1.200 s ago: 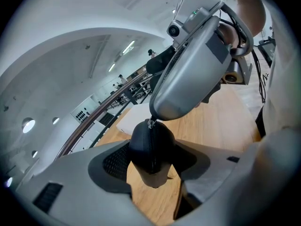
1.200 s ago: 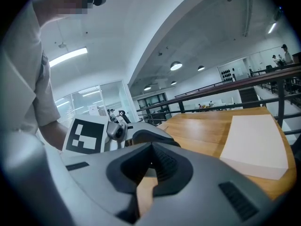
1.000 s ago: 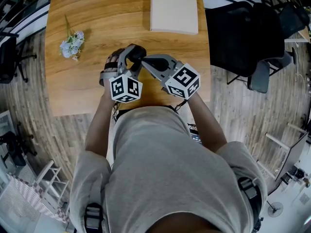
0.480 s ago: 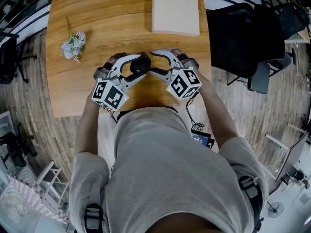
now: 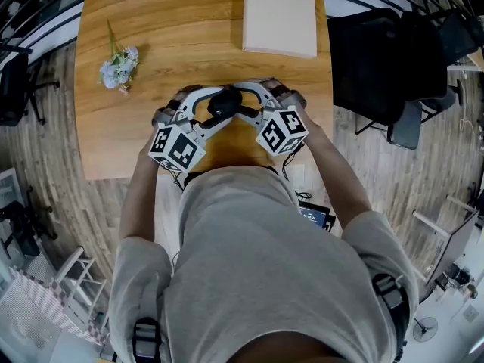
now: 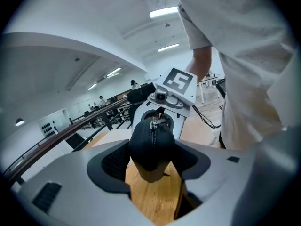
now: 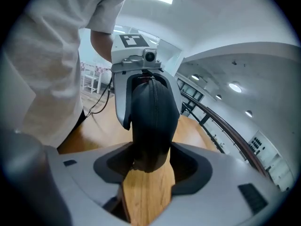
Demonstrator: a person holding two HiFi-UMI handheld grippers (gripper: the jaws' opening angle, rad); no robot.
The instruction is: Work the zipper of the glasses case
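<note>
L forearm [image 5: 140,180] and R forearm [image 5: 336,165] are reaching fwd and converging at centre. L gripper [image 5: 214,106] and R gripper [image 5: 243,101] are facing each other tip-to-tip, both pitching slightly down. L jaws are clamping one end of the glasses case [image 5: 224,102], pads on both sides. R jaws have just been opening and are sitting round the opp. end, pads touching it too.

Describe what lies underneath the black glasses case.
The wooden table shows below the glasses case in both gripper views, with nothing visible between them. In the head view, the case itself covers the spot straight beneath it.
</note>
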